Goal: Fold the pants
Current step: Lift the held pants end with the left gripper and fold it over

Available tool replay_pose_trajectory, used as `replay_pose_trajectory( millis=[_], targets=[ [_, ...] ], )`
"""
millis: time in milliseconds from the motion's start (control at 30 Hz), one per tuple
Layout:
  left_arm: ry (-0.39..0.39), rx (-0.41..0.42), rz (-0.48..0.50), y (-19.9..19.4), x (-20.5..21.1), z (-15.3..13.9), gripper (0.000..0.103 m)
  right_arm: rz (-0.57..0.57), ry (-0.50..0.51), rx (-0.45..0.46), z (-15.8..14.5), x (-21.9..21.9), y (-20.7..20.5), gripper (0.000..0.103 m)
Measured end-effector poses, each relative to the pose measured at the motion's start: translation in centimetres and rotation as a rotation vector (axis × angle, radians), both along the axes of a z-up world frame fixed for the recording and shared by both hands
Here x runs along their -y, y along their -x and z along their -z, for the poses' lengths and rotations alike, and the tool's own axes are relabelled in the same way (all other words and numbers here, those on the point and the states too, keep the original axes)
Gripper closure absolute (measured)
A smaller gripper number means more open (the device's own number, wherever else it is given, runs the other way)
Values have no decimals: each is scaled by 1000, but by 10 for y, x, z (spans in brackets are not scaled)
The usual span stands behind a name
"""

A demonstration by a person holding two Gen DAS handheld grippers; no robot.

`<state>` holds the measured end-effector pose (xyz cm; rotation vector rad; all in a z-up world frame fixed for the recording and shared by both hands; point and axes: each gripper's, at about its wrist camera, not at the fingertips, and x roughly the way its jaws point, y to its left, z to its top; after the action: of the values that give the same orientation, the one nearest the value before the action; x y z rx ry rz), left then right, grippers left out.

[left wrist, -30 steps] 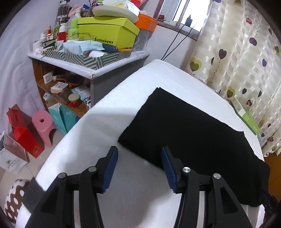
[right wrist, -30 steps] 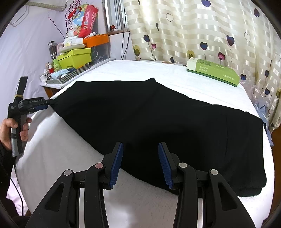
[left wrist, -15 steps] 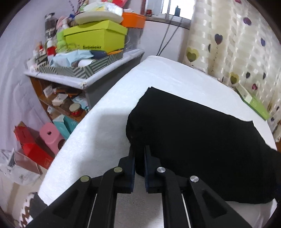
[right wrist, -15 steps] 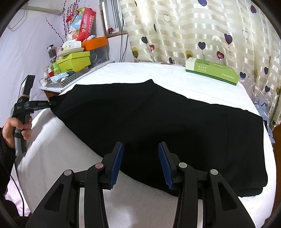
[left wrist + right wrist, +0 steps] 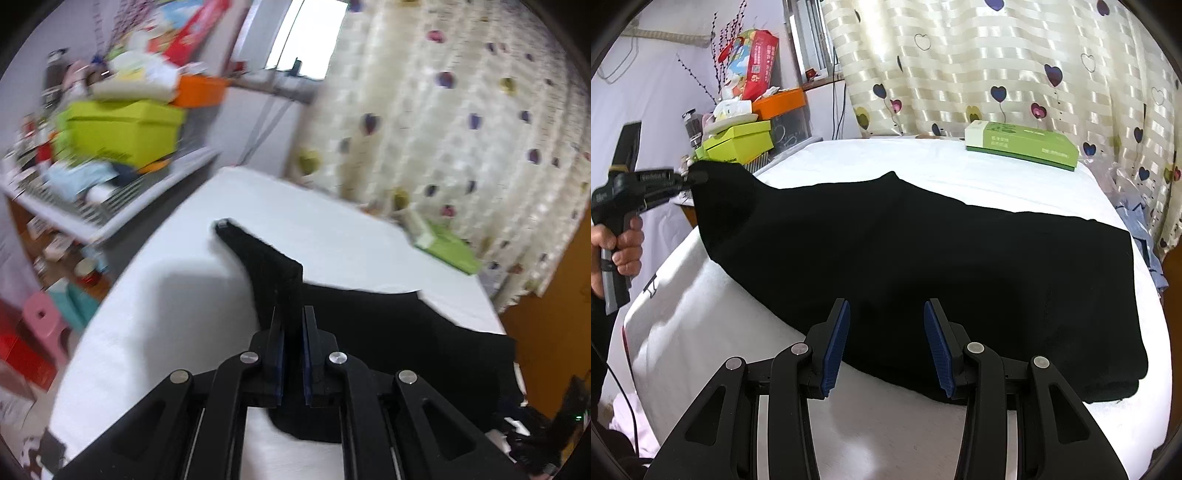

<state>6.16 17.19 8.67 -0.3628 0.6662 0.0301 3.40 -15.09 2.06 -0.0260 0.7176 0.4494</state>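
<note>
The black pants (image 5: 923, 258) look soft and floppy, so grab them by an edge. The left gripper (image 5: 292, 354) pinches one end tight and lifts it off the bed (image 5: 701, 332), and the right gripper (image 5: 886, 347) is open and holds nothing

Matt black knit cloth in the pants (image 5: 923, 258); white fleecy cover (image 5: 720, 325) beneath; sheeny striped curtain (image 5: 960, 62) behind; glossy cardboard green box (image 5: 1021, 144).

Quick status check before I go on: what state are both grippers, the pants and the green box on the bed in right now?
left gripper: shut on the pants, one end lifted off the bed.
right gripper: open, fingers over the near edge of the pants, gripping nothing.
pants: spread flat on the white bed, except the raised end.
green box: closed, lying flat at the far edge, apart from the pants.
</note>
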Motion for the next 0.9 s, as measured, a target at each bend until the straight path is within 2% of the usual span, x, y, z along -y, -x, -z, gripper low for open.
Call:
replay_pose_trajectory(
  millis=[200,400,533,667,733,833,900],
  targets=[
    [20,34,164,-24,56,-18,94,27,-8,1,-1,11,3,60],
    [13,10,367,-42,124,-9,94,64,-18,-3,0,27,4,60],
    [3,-57,534,-40,169,15,94,88,-25,-10,2,37,4,60],
    [-24,-191,691,-39,203,54,93,96,-30,-20,4,41,3,60],
    [-36,-217,710,-36,207,64,93,93,-30,-22,4,42,2,60],
    [25,-176,731,-26,198,53,79,88,-36,-14,2,43,2,60],
    [65,-117,735,-14,186,39,67,82,-45,-5,0,43,2,60]
  ],
)
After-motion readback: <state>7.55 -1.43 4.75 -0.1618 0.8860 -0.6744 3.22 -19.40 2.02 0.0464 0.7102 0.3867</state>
